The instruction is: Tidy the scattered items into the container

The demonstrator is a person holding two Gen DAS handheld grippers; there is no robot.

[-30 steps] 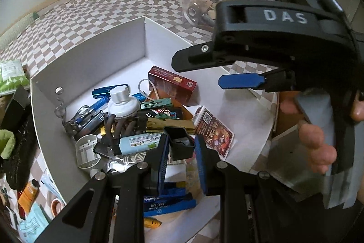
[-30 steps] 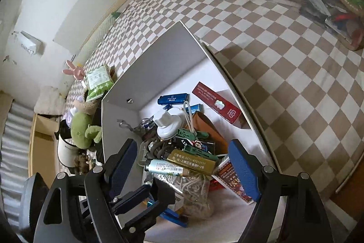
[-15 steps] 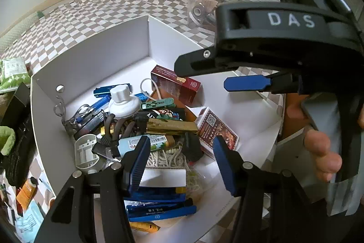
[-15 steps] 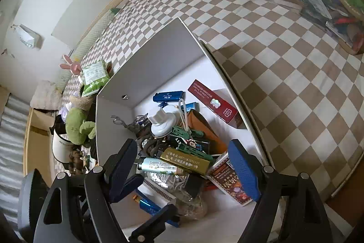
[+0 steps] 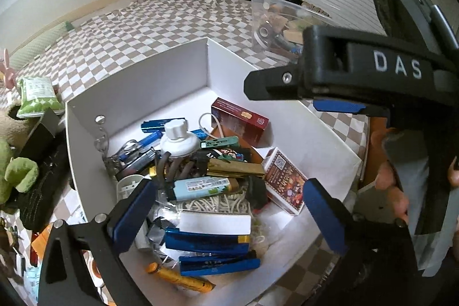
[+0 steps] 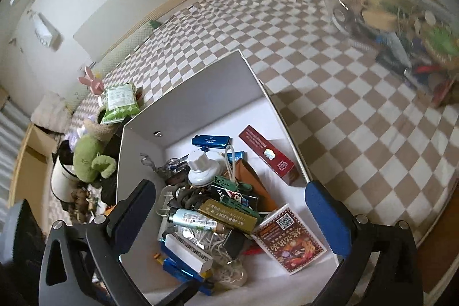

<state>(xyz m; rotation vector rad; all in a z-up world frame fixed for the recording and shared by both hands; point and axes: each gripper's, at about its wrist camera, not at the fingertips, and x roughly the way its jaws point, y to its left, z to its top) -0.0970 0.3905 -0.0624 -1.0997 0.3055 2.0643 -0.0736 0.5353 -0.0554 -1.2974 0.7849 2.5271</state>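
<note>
A white box (image 5: 160, 82) (image 6: 198, 93) holds a heap of small items: a red carton (image 5: 239, 119), a white-capped bottle (image 5: 178, 139), a gold bar (image 5: 235, 168), a card pack (image 6: 289, 240) and blue pens (image 5: 206, 243). A small black item (image 5: 256, 191) (image 6: 233, 241) lies loose on the heap. Over the box's near end, my left gripper (image 5: 229, 208) is opening its jaws wide, with nothing pressed between the pads. My right gripper (image 6: 229, 205) hangs over the same heap, also opening and holding nothing. Its black body (image 5: 358, 68) fills the upper right of the left wrist view.
The box sits on a checkered cloth (image 6: 344, 105). A clear plastic tub (image 6: 401, 19) (image 5: 275, 27) full of odds and ends stands beyond it. A green plush toy (image 6: 89, 159), a green packet (image 5: 37, 96) and dark clutter lie left of the box.
My left gripper's jaws went from shut on the small black item to wide apart, and the item now lies in the box. The right gripper's jaws also spread wider.
</note>
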